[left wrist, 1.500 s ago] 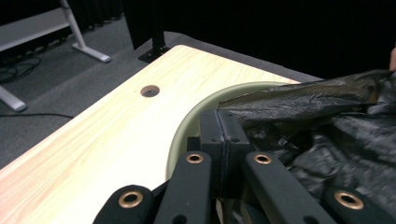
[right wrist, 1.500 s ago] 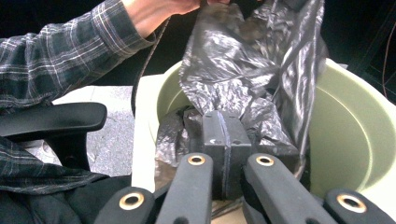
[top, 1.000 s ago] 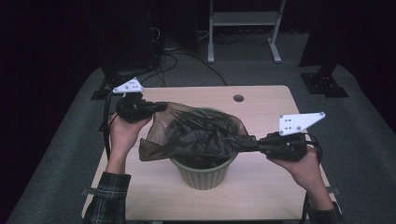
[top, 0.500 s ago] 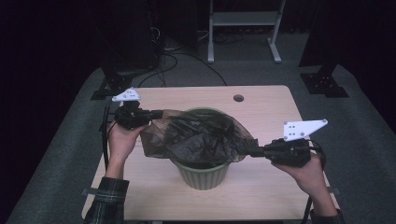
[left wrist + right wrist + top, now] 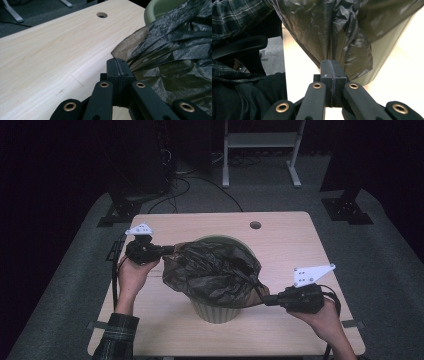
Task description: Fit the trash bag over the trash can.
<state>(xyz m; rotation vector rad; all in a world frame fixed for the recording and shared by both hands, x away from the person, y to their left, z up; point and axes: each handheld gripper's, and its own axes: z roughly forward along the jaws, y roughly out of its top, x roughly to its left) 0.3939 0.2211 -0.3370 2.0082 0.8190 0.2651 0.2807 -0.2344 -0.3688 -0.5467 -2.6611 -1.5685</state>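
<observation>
Both tools have come down since a second ago, drawing the black bag point(image 5: 215, 272) lower over the green bin point(image 5: 216, 309) that stands near the middle of the table point(image 5: 290, 235). The left tool point(image 5: 167, 251) is clamped on the bag's edge toward the table's left side, the right tool point(image 5: 265, 301) on its edge toward the near right. The bag's mouth now drapes the rim, so lining the bin looks well underway.
</observation>
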